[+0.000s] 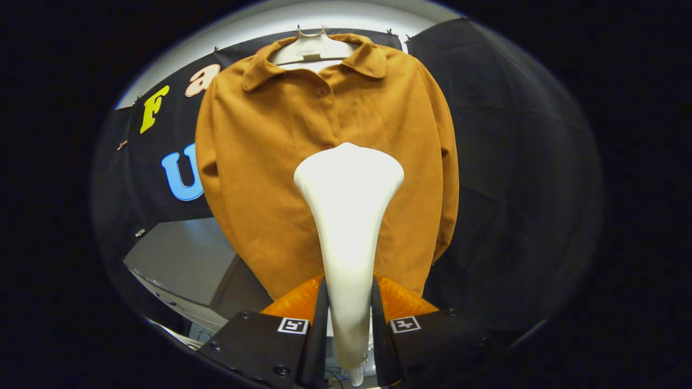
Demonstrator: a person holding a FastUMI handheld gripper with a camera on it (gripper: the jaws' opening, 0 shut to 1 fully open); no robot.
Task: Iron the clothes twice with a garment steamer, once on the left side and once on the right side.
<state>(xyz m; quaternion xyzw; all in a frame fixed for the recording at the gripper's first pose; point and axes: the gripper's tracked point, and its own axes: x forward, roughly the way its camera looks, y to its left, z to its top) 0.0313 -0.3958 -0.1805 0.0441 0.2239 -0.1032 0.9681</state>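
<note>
Garment steamer [348, 216] upright, handle clamped between both fingers of the gripper [348, 310], head raised in front of the mustard button-up shirt [270, 178] mid-placket. Shirt hangs on a pale hanger [311, 48] against the black booth cloth [513, 162].

gripper [348, 308] upright, both fingers clamped on the steamer [348, 216] handle.

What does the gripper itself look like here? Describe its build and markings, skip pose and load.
The gripper has two flat, wedge-like bodies side by side, dark and matte, with small round screws along their tops. Each carries one square black-and-white tag near its inner edge. Thin upright fingers rise from those inner edges. No cable or sleeve can be made out.
</note>
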